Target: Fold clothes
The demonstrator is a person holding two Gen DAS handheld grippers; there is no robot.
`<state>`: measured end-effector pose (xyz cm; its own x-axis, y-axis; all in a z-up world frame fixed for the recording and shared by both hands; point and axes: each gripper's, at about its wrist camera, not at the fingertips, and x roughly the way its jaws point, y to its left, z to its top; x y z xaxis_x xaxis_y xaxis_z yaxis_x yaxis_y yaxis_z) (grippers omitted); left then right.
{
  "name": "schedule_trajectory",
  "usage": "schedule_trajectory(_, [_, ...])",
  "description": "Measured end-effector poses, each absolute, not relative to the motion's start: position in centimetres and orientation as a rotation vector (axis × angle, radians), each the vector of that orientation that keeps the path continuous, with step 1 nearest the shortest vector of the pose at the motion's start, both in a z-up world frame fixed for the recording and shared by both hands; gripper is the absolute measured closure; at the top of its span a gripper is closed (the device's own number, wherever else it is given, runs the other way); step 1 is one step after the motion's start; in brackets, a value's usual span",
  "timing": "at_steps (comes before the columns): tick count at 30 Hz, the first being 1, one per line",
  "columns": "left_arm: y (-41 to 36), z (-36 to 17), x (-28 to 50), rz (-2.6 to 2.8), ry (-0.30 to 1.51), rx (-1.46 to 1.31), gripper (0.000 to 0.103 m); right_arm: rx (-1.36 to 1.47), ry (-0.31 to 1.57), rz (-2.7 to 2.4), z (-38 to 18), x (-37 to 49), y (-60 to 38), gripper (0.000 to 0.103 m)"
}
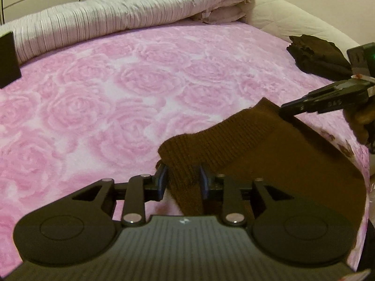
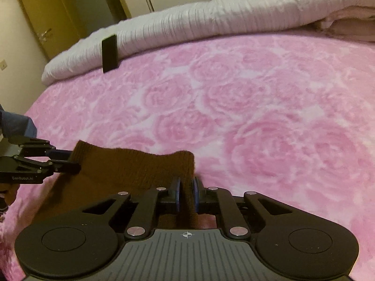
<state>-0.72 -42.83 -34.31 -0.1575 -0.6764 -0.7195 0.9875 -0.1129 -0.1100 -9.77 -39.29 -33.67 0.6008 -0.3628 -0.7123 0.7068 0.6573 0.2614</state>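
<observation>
A brown knit garment (image 1: 269, 154) with a ribbed hem hangs stretched between both grippers above the pink rose-patterned bed (image 1: 105, 107). My left gripper (image 1: 182, 180) is shut on one corner of the ribbed hem. In that same view my right gripper (image 1: 284, 112) pinches the other corner from the right. In the right wrist view my right gripper (image 2: 186, 192) is shut on the brown garment (image 2: 121, 168), and my left gripper (image 2: 72, 159) holds its far left corner. The garment's lower part is hidden behind the gripper bodies.
A white ribbed quilt (image 1: 98, 21) is bunched along the far side of the bed (image 2: 269, 107). A dark folded garment (image 1: 321, 53) lies at the right edge. A black flat object (image 2: 109, 52) leans against the quilt (image 2: 211, 16). Yellow wardrobe doors (image 2: 54, 14) stand at left.
</observation>
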Motion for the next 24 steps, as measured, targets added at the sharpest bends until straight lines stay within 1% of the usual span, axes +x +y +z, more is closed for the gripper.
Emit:
schedule_trajectory(2, [-41.9, -33.7, -0.8, -1.613, 0.678, 0.607, 0.078, 0.549, 0.666, -0.68, -32.7, -10.5, -38.4, 0.092])
schedule_trajectory(3, [-41.3, -33.5, -0.9, -1.613, 0.675, 0.607, 0.078, 0.546, 0.665, -0.686, -32.4, -10.7, -37.8, 0.087])
schedule_trajectory(5, [-40.1, -33.1, -1.2, -1.613, 0.671, 0.607, 0.077, 0.554, 0.66, -0.686, -32.0, -11.2, -36.4, 0.086])
schedule_trajectory(7, [-38.7, -32.9, -1.6, -1.612, 0.689, 0.596, 0.071, 0.562, 0.655, -0.685, -31.7, -11.6, -35.0, 0.086])
schedule_trajectory(9, [-37.3, -32.8, -2.1, -1.619, 0.725, 0.576, 0.068, 0.57, 0.65, -0.685, -31.4, -12.1, -33.6, 0.085])
schedule_trajectory(13, [-34.5, -32.9, -3.3, -1.632, 0.78, 0.529, 0.068, 0.587, 0.641, -0.682, -30.9, -13.0, -30.7, 0.085])
schedule_trajectory(17, [-32.6, -33.9, -4.3, -1.622, 0.813, 0.515, 0.068, 0.626, 0.645, -0.663, -31.9, -13.9, -27.5, 0.085])
schedule_trajectory(20, [-31.9, -34.8, -4.7, -1.607, 0.807, 0.502, 0.068, 0.682, 0.614, -0.645, -32.8, -15.0, -25.7, 0.085])
schedule_trajectory(24, [-31.8, -35.1, -4.8, -1.604, 0.808, 0.491, 0.068, 0.646, 0.666, -0.684, -33.8, -15.3, -24.3, 0.086])
